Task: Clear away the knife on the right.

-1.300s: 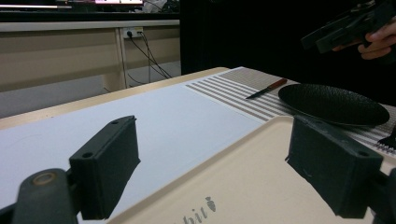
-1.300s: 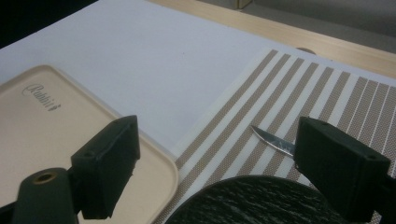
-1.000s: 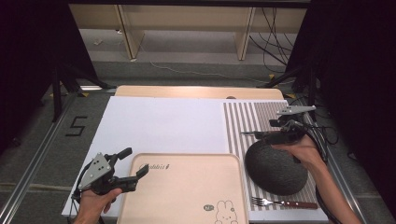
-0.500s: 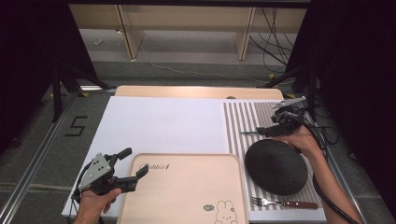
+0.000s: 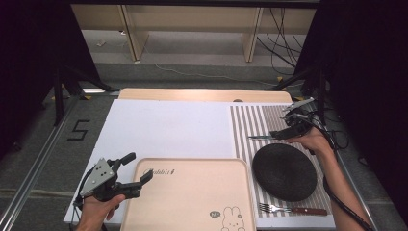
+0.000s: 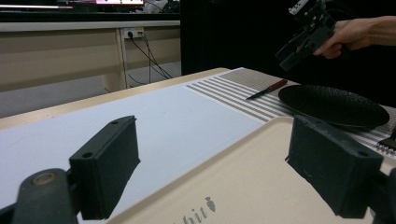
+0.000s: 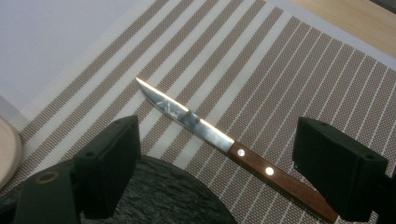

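Wooden-handled knife (image 7: 219, 140) lies on the striped mat (image 7: 299, 65) below the right claw (image 7: 233, 172), spread apart.

The high view looks forward and down from above the person's side of the worktop (image 5: 163, 130). The left gripper view sits low over the tray (image 6: 261, 186), facing across to the black plate (image 6: 334, 105) and knife (image 6: 267, 89). The right gripper view hangs close above that same knife (image 7: 233, 149) on the striped placemat (image 7: 280, 70), with the plate's (image 7: 163, 196) edge below.
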A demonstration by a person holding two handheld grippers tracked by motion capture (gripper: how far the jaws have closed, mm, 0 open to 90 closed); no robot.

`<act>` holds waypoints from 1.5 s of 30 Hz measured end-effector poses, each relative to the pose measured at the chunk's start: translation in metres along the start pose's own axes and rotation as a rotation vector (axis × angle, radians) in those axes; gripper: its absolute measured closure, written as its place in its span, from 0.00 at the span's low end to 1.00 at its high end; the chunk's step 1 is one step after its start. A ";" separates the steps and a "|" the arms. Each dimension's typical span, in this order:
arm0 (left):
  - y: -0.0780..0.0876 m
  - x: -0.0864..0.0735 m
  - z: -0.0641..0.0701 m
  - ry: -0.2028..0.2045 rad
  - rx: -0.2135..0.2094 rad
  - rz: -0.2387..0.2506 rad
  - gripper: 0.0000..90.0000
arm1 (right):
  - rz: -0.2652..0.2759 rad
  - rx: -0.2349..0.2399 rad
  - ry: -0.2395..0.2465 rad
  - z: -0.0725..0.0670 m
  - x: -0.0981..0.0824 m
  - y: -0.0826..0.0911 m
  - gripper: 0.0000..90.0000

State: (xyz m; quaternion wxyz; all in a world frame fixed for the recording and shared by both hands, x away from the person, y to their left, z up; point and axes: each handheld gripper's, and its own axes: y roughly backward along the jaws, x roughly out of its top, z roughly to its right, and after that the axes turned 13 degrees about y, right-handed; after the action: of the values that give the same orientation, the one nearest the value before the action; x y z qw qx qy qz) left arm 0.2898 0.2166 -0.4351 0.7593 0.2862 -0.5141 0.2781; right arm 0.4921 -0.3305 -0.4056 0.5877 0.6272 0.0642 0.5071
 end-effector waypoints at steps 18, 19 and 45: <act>0.001 0.000 0.000 -0.005 0.011 -0.010 0.17 | -0.107 -0.002 -0.012 0.015 -0.007 -0.013 0.20; 0.001 0.000 0.000 -0.007 0.009 -0.011 0.17 | -0.115 0.001 -0.022 0.017 -0.007 -0.014 0.20; 0.000 -0.001 0.000 -0.003 0.007 -0.015 0.17 | -0.270 0.020 0.015 0.028 -0.004 -0.031 0.23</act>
State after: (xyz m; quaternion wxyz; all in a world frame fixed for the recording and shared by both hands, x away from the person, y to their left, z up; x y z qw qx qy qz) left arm 0.2899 0.2166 -0.4359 0.7593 0.2931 -0.5123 0.2739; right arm 0.5263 -0.3427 -0.4274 0.6438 0.6148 0.1575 0.4275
